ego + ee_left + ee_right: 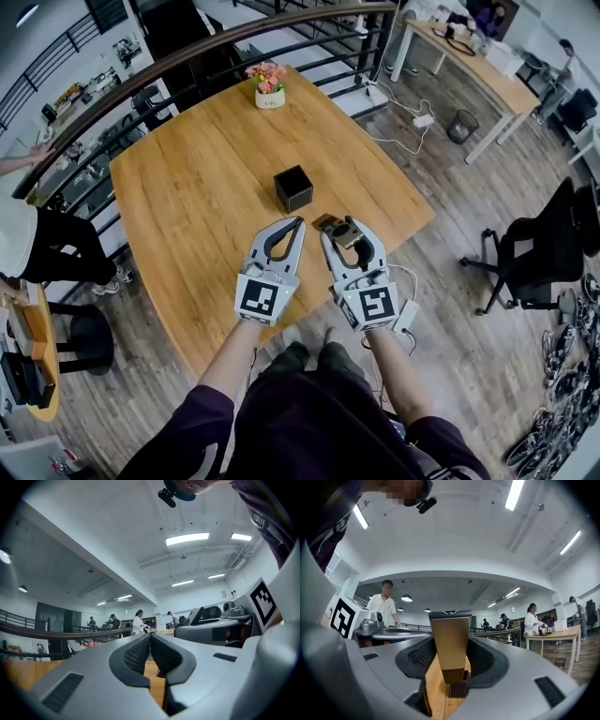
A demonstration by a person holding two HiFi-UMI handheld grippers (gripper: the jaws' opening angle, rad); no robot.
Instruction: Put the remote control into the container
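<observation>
- I can read no words, brands or numbers anywhere.
- The white flower pot carries a small dark print, too tiny for me to make out.
- The cubes on the left gripper and right gripper show only black-and-white square patterns.

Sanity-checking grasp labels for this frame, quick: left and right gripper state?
Left gripper: closed, jaws together, nothing between them.
Right gripper: closed on the remote.

Gold remote control, gripped between jaws, hangs near the black cube container.
</observation>
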